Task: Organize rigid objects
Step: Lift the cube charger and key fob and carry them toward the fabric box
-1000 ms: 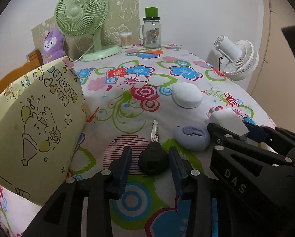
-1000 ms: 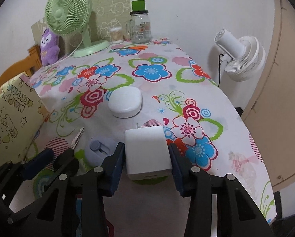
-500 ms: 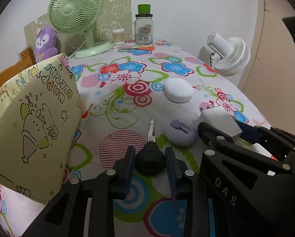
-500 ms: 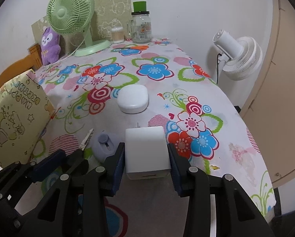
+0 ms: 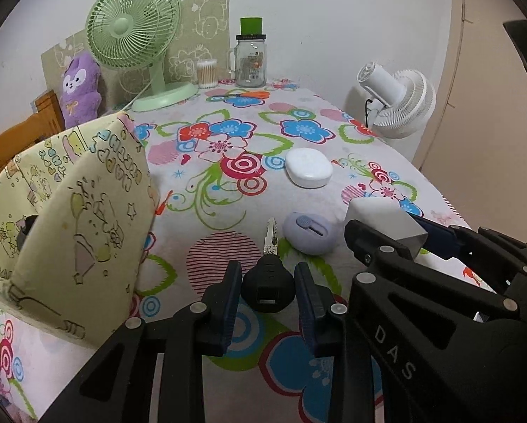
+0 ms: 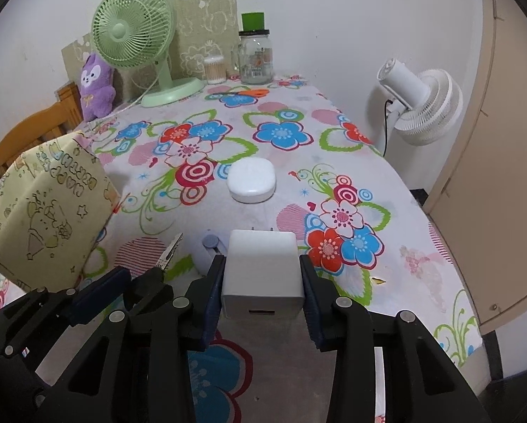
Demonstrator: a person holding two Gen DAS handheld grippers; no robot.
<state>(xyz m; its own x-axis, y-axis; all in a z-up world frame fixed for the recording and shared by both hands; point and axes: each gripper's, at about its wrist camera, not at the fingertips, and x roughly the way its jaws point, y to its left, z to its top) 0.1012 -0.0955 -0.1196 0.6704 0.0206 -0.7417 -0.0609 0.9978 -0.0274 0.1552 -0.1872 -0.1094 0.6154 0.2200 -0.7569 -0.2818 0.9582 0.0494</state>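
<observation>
My left gripper (image 5: 267, 290) is shut on the black head of a key (image 5: 267, 287); its metal blade (image 5: 271, 232) points away over the table. My right gripper (image 6: 262, 283) is shut on a white plug-in charger (image 6: 262, 275), prongs forward, held above the cloth. The charger also shows in the left wrist view (image 5: 386, 220). A lilac oval gadget (image 5: 309, 233) lies between the two grippers, partly hidden in the right wrist view (image 6: 208, 250). A white rounded case (image 5: 308, 168) lies farther back, also in the right wrist view (image 6: 251, 181).
A yellow patterned paper bag (image 5: 69, 218) stands at the left. At the back are a green desk fan (image 5: 136, 35), a glass jar with green lid (image 5: 251, 60), a cotton-swab tub (image 5: 207, 74), a purple plush (image 5: 78, 88) and orange scissors (image 5: 249, 94). A white fan (image 6: 418, 105) stands beyond the table's right edge.
Both grippers have lifted and drawn back slightly with their objects. The left jaws closed tighter on the key head, and the key has come up off the cloth.
</observation>
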